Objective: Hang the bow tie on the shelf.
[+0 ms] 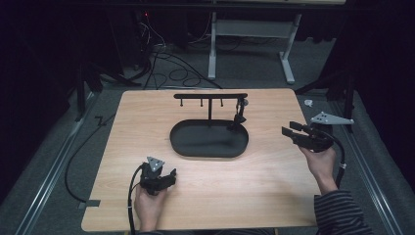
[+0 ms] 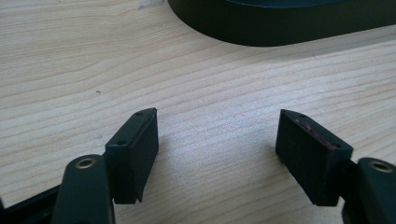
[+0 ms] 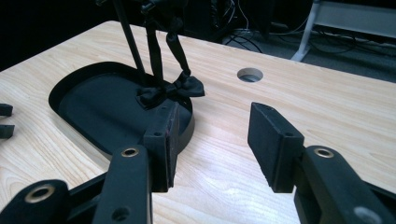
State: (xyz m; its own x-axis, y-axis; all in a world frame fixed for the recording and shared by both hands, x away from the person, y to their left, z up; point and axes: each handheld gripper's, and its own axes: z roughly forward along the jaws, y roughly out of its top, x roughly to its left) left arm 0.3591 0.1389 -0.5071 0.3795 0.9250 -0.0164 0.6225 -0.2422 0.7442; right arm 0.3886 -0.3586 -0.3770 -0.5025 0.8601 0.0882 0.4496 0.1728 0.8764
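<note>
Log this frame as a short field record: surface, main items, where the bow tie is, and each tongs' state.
surface: light wooden table
stand: black oval tray with T-shaped rack rising from it
bow tie: black bow tie hangs by its strap from the rack's right end, bow resting at the tray's rim
left tongs: open, empty, low over the table near the tray
right tongs: open, empty, aimed toward the bow tie
table hole: round hole beyond the bow tie

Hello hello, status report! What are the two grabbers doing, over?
Left gripper open, empty, low over table. Right gripper open, empty, facing black tray. Bow tie hangs from stand, resting on tray rim. Nothing between.
</note>
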